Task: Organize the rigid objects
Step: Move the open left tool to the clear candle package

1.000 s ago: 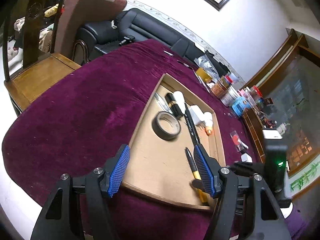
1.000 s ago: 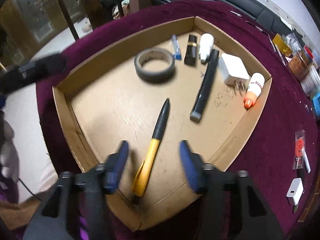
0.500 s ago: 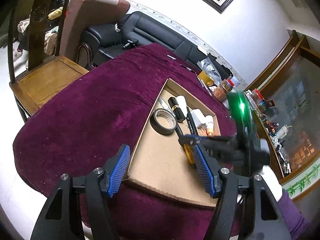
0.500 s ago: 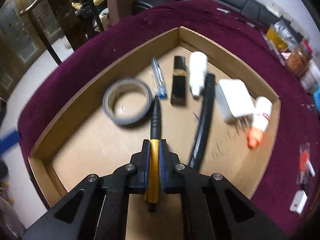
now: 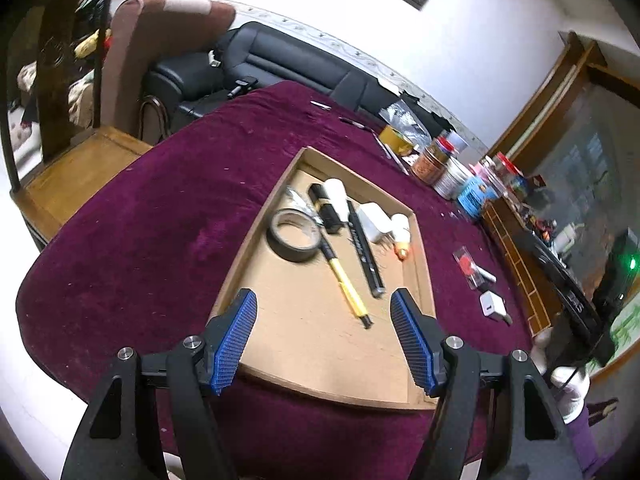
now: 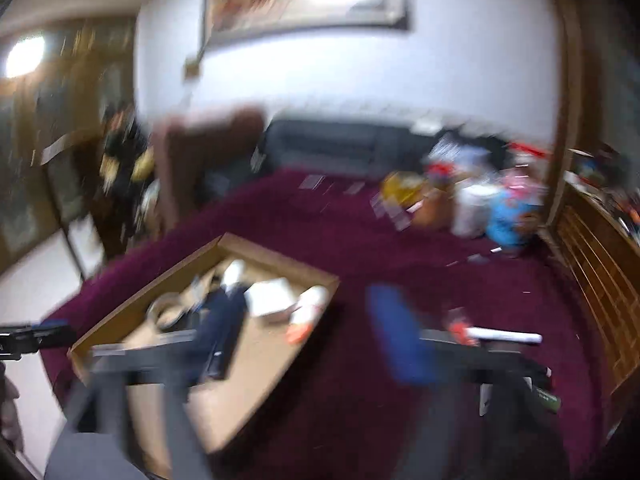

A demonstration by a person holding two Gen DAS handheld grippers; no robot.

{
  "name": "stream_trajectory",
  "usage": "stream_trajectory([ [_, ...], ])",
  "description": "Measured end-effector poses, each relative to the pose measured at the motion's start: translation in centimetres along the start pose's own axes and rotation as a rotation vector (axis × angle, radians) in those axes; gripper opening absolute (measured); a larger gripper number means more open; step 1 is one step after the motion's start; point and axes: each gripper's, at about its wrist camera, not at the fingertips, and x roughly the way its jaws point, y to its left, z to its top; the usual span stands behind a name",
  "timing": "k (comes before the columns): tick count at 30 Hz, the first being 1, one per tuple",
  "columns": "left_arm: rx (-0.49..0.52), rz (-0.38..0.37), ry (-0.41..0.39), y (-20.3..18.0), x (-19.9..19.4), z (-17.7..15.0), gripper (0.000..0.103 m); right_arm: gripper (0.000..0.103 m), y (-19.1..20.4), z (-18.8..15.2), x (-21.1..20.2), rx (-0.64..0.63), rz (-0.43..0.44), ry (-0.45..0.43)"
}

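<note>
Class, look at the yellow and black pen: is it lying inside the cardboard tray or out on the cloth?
Inside. The pen lies flat on the cardboard tray floor, beside the tape roll, held by neither gripper.

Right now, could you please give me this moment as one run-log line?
left tool: open, empty | right tool: jaws just opened, empty | yellow pen: lying in cardboard tray

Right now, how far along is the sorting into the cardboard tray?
Done: the tray holds the tape roll, yellow pen, black marker, white charger and more. In hand: nothing; the left gripper is open and empty, and the right gripper's jaws have just opened, also empty. Left: the small white adapter and red packet, both on the cloth.
</note>
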Motion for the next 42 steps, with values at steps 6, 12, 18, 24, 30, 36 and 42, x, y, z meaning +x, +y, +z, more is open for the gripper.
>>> stream_trajectory([
  [6,0.091,-0.008,0.033,-4.5,0.0,-0.8,0.064,0.100,-9.3,-2.6,0.4,0.210,-0.068,0.196],
  [12,0.167,-0.037,0.080,-9.1,0.9,-2.1,0.066,0.100,-17.7,-3.9,-0.4,0.387,-0.128,0.225],
  [18,0.242,-0.043,0.178,-13.8,3.7,-3.2,0.066,0.100,-24.2,-4.4,-1.5,0.523,-0.213,0.166],
  [24,0.323,-0.050,0.219,-19.6,6.6,-3.1,0.066,0.100,-27.8,-5.5,0.5,0.565,-0.258,0.083],
  [30,0.289,-0.069,0.247,-23.7,12.8,-1.5,0.066,0.094,-30.1,-7.2,-0.7,0.677,-0.247,0.053],
  [36,0.092,-0.116,0.384,-26.2,22.8,1.3,0.066,0.094,-30.4,-7.7,-0.5,0.701,-0.219,0.088],
  [42,0.110,-0.066,0.460,-28.1,30.1,1.9,0.064,0.094,-31.5,-8.3,0.2,0.751,-0.188,0.112],
])
